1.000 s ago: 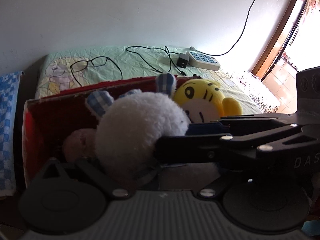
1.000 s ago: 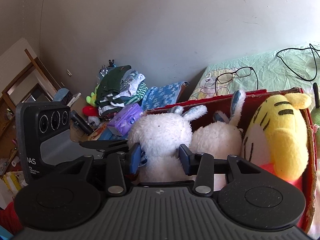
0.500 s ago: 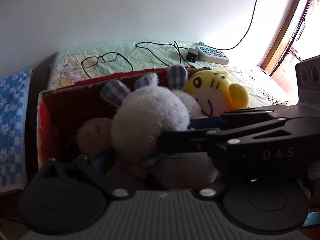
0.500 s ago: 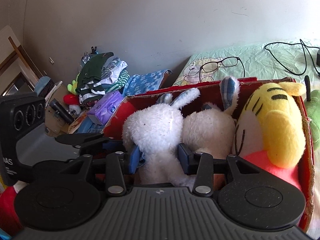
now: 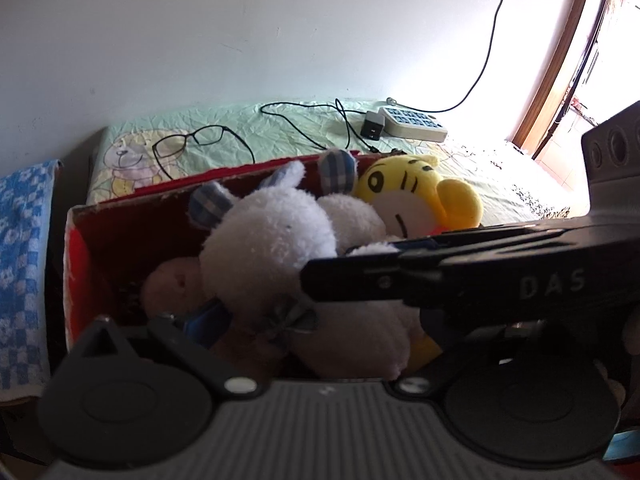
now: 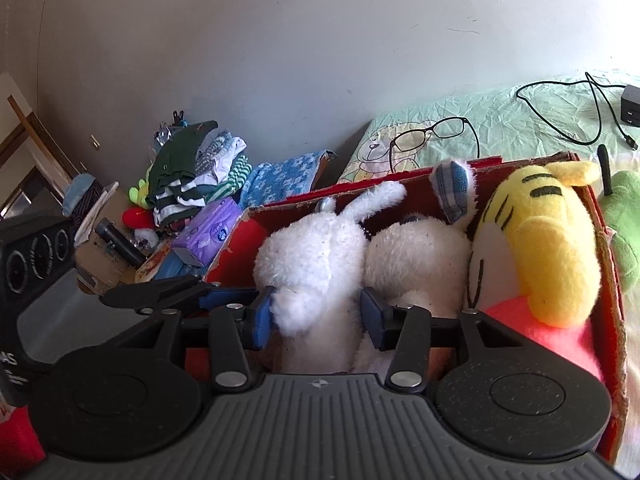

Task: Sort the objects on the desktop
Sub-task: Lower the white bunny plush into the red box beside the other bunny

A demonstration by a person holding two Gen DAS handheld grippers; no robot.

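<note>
A red box holds several plush toys. A white rabbit lies at its left end, with a second white rabbit and a yellow tiger beside it. My right gripper straddles the first rabbit's lower body. Its jaws are opening, and the blue pads stand at the fur without squeezing it. My left gripper reaches in from the left with its jaws wide. Its left pad sits beside the rabbit, near a tan plush. The right gripper's finger hides its other finger.
Glasses, a power strip and cables lie on the green sheet behind the box. A blue checked towel, a clothes pile and a purple pack crowd the left. A green plush sits right of the box.
The right gripper's pads have spread apart around the white rabbit. The rabbit now sits lower and farther inside the box in the left wrist view.
</note>
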